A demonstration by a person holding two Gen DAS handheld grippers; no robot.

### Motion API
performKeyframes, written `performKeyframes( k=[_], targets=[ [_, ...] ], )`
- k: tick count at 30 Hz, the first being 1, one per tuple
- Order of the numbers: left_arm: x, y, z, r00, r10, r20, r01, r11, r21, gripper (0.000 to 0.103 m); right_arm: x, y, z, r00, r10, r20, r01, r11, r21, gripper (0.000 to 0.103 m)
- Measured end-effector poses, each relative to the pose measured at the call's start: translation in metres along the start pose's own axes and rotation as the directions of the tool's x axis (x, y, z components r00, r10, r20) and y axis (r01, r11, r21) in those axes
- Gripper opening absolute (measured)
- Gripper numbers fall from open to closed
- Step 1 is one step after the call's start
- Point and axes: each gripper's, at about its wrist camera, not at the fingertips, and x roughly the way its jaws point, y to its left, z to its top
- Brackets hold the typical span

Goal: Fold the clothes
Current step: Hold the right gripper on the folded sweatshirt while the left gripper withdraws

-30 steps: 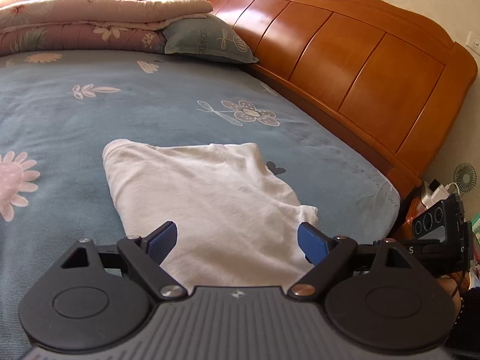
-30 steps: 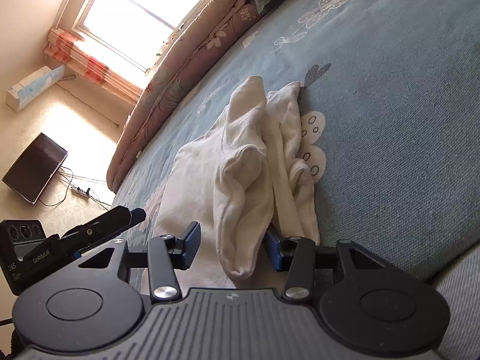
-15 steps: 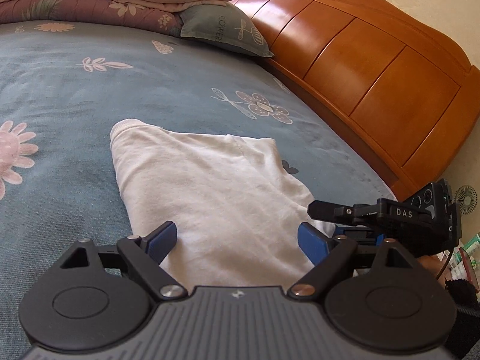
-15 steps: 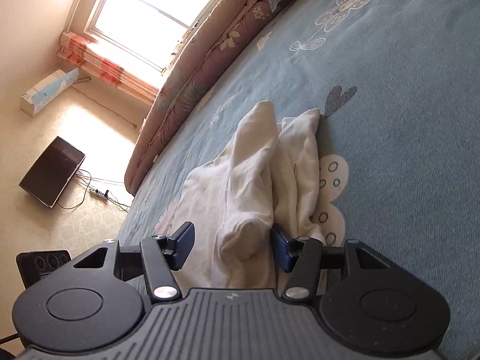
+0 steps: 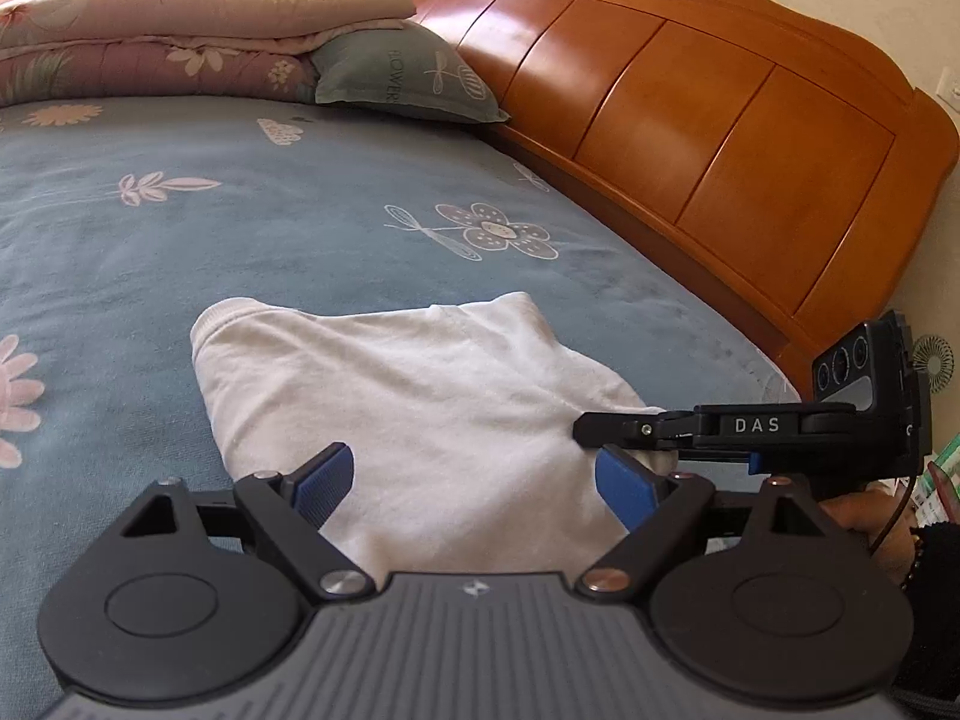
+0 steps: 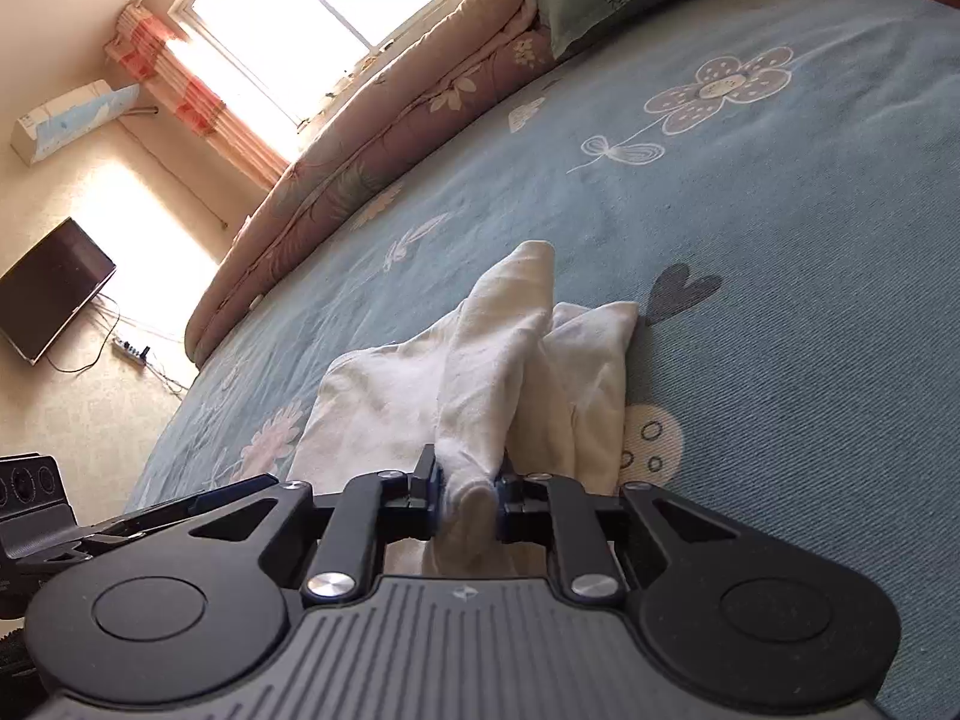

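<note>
A white garment (image 5: 420, 384) lies partly folded on the blue flowered bedsheet (image 5: 240, 228). My left gripper (image 5: 474, 480) hovers open over its near edge, blue pads wide apart, with cloth below but not pinched. My right gripper (image 5: 585, 427) reaches in from the right at the garment's right corner. In the right wrist view the right gripper (image 6: 469, 495) has its jaws closing, pads pressed on a raised fold of the garment (image 6: 498, 360), which rises in a ridge ahead. One finger of the left gripper (image 6: 180, 507) shows at the lower left.
A wooden headboard (image 5: 720, 138) runs along the right of the bed. A green pillow (image 5: 408, 81) and a folded quilt (image 5: 180, 30) lie at the far end. A person's hand (image 5: 864, 516) holds the right gripper. A dark screen (image 6: 51, 285) stands on the floor.
The right gripper's jaws have drawn in from wide apart to pinching the fold. It has moved in over the garment's right corner. The left gripper has shifted slightly and stays open.
</note>
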Motion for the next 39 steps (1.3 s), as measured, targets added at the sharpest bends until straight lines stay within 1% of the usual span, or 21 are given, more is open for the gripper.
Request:
performKeyframes(
  k=[3,5,8,10,12,14,16,18,20,22,24,26,28,30,32,33,34,36,37,39],
  targets=[
    [0.018,0.008,-0.001,1.000,-0.002,-0.029,0.001,1.000,-0.023,0.088,0.003,-0.007,-0.006,1.000,-0.018,-0.023,0.019,0.999,0.034,0.019],
    [0.028,0.013,-0.003,0.999,-0.005,-0.044,0.004,0.999,-0.037,0.088,0.001,-0.012,-0.012,1.000,-0.016,-0.027,0.018,0.997,0.072,0.019],
    [0.027,0.012,0.002,0.999,-0.011,-0.035,0.010,1.000,-0.029,0.088,-0.005,-0.014,-0.018,1.000,-0.013,-0.025,0.016,0.994,0.106,0.019],
    [0.024,0.009,0.007,1.000,-0.001,-0.015,0.000,1.000,-0.004,0.088,-0.008,-0.015,-0.019,1.000,-0.016,-0.023,0.018,0.993,0.116,0.019],
    [0.026,0.009,0.013,1.000,0.025,0.009,-0.025,0.999,0.021,0.088,-0.011,-0.013,-0.020,0.999,-0.027,-0.023,0.029,0.995,0.100,0.019],
    [0.034,0.015,0.021,0.999,0.047,0.013,-0.047,0.998,0.035,0.088,-0.014,-0.013,-0.021,0.999,-0.031,-0.016,0.032,0.995,0.098,0.020],
    [0.052,0.024,0.027,0.999,0.053,-0.013,-0.053,0.998,0.043,0.088,-0.019,-0.010,-0.019,0.999,-0.045,0.007,0.045,0.996,0.081,0.022],
    [0.068,0.028,0.033,0.998,0.061,-0.023,-0.060,0.996,0.061,0.088,-0.028,-0.002,-0.014,0.994,-0.097,0.044,0.095,0.995,0.038,0.025],
    [0.074,0.026,0.039,0.996,0.085,-0.026,-0.083,0.993,0.081,0.088,-0.039,0.008,-0.008,0.982,-0.161,0.097,0.164,0.986,-0.026,0.026],
    [0.069,0.020,0.043,0.994,0.110,-0.024,-0.107,0.990,0.096,0.088,-0.047,0.020,0.002,0.971,-0.187,0.146,0.202,0.975,-0.095,0.026],
    [0.055,0.017,0.043,0.992,0.129,-0.004,-0.128,0.987,0.094,0.088,-0.043,0.034,0.015,0.972,-0.165,0.165,0.193,0.966,-0.172,0.026],
    [0.041,0.017,0.039,0.988,0.151,0.003,-0.151,0.986,0.073,0.088,-0.026,0.047,0.026,0.980,-0.133,0.147,0.166,0.955,-0.245,0.026],
    [0.027,0.020,0.031,0.990,0.144,-0.002,-0.144,0.989,0.033,0.088,0.001,0.053,0.032,0.986,-0.125,0.111,0.153,0.943,-0.296,0.026],
    [0.015,0.023,0.021,0.993,0.118,-0.012,-0.118,0.993,-0.005,0.088,0.032,0.051,0.033,0.984,-0.165,0.066,0.177,0.928,-0.327,0.025],
    [0.008,0.023,0.010,0.996,0.085,-0.028,-0.086,0.996,-0.021,0.088,0.051,0.037,0.028,0.969,-0.246,0.040,0.244,0.907,-0.343,0.019],
    [0.008,0.023,0.005,0.996,0.071,-0.046,-0.072,0.997,-0.020,0.089,0.051,0.029,0.026,0.965,-0.260,0.039,0.258,0.906,-0.334,0.013],
    [0.010,0.023,-0.001,0.996,0.071,-0.063,-0.072,0.997,-0.010,0.090,0.048,0.021,0.025,0.965,-0.259,0.044,0.259,0.913,-0.316,0.012],
    [0.016,0.021,-0.008,0.989,0.113,-0.098,-0.109,0.993,0.037,0.090,0.033,0.016,0.026,0.953,-0.296,0.066,0.302,0.909,-0.287,0.013],
    [0.014,0.020,-0.008,0.987,0.128,-0.101,-0.123,0.991,0.050,0.090,0.024,0.017,0.026,0.947,-0.310,0.079,0.320,0.906,-0.279,0.017],
    [0.003,0.017,-0.006,0.991,0.112,-0.077,-0.109,0.993,0.034,0.090,0.002,0.023,0.023,0.953,-0.284,0.104,0.302,0.914,-0.272,0.019]
  ],
)
